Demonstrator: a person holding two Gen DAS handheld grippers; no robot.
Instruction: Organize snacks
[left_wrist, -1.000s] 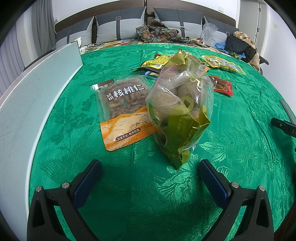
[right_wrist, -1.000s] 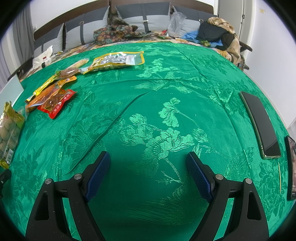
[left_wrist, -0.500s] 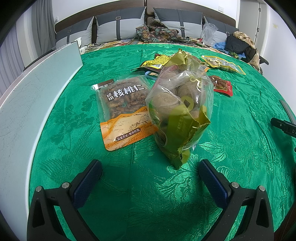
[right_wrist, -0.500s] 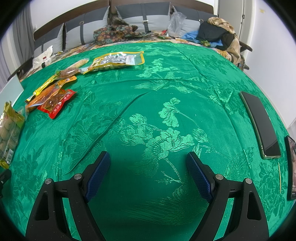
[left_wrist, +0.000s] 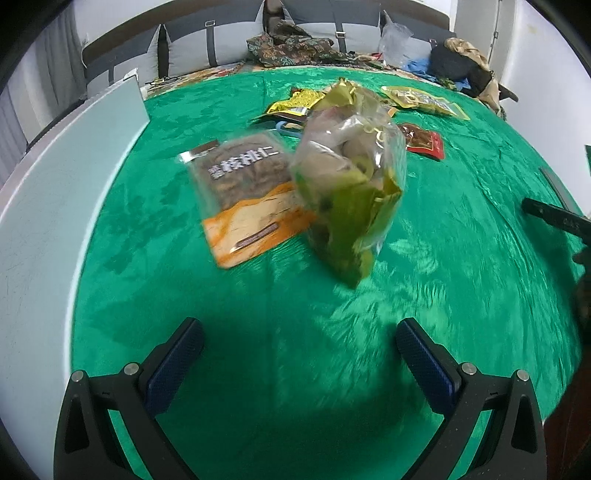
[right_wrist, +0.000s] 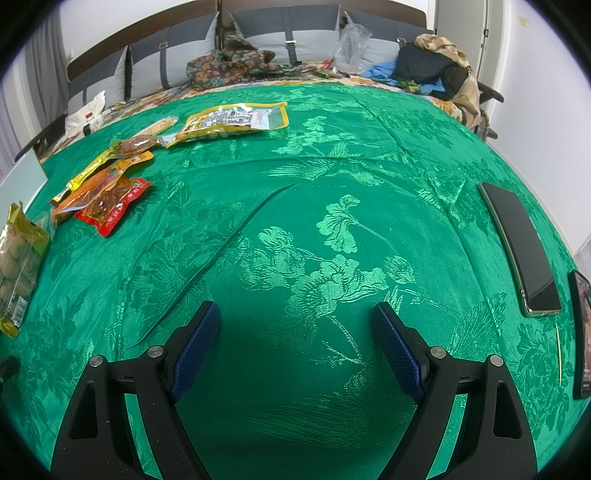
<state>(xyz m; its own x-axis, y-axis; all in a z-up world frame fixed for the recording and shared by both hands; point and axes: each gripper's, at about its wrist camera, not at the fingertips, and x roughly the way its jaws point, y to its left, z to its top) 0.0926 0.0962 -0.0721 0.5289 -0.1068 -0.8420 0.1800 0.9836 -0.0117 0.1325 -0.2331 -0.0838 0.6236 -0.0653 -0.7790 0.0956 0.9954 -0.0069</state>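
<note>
On the green cloth (left_wrist: 461, 258), the left view is blurred. A pale board (left_wrist: 55, 192) lines the cloth's left edge. Beside it the walnut pack (left_wrist: 247, 199) lies flat, long axis running from the near side toward the far edge, orange end nearest the camera. Touching its right side, the clear bag (left_wrist: 351, 177) stands upright, its gathered top pointing up and tilted slightly left. Behind it lies a yellow packet (left_wrist: 295, 101); further right sit a red packet (left_wrist: 424, 142) and a long yellow pouch (left_wrist: 424, 101). The left claw (left_wrist: 299, 356) hovers wide open and empty, short of the bag.

The right view is sharp. At its left edge the clear bag (right_wrist: 20, 269) appears only in part. The red packet (right_wrist: 114, 205) points diagonally toward the far right, overlapping orange sticks (right_wrist: 92, 177). The yellow pouch (right_wrist: 236, 120) lies with its long axis across the cloth near the far edge. The right claw (right_wrist: 295, 345) is spread wide over bare cloth, holding nothing. Only this view shows a phone (right_wrist: 521, 247) lying along the right edge.
</note>
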